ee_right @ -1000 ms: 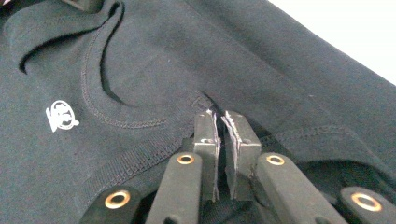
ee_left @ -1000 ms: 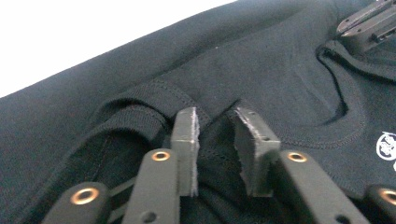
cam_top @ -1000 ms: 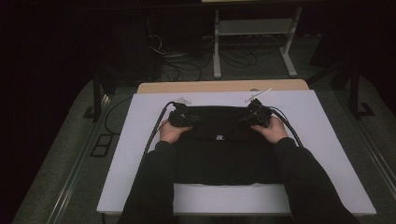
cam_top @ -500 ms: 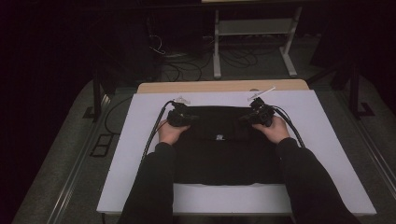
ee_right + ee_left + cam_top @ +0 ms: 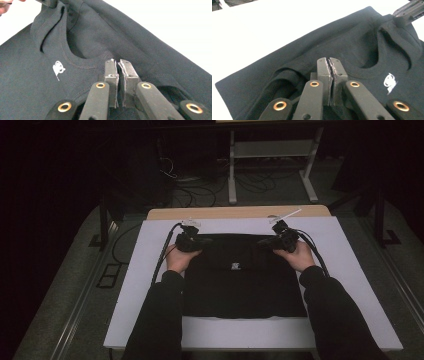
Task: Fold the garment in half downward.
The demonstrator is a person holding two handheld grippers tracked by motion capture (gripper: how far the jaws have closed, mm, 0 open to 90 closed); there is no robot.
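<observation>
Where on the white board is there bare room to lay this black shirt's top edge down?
Free: the strip of white board between the black shirt and the wooden edge, both side margins, and the near strip. Crowded: the shirt's top corners, where left tongs and right tongs pinch it.

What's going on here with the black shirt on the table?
A person is working at a white table with a gripper in each hand. The left gripper and the right gripper are each shut on the top edge of a black shirt, one at either side of the collar. The rest of the shirt lies flat between the person's sleeves.
</observation>
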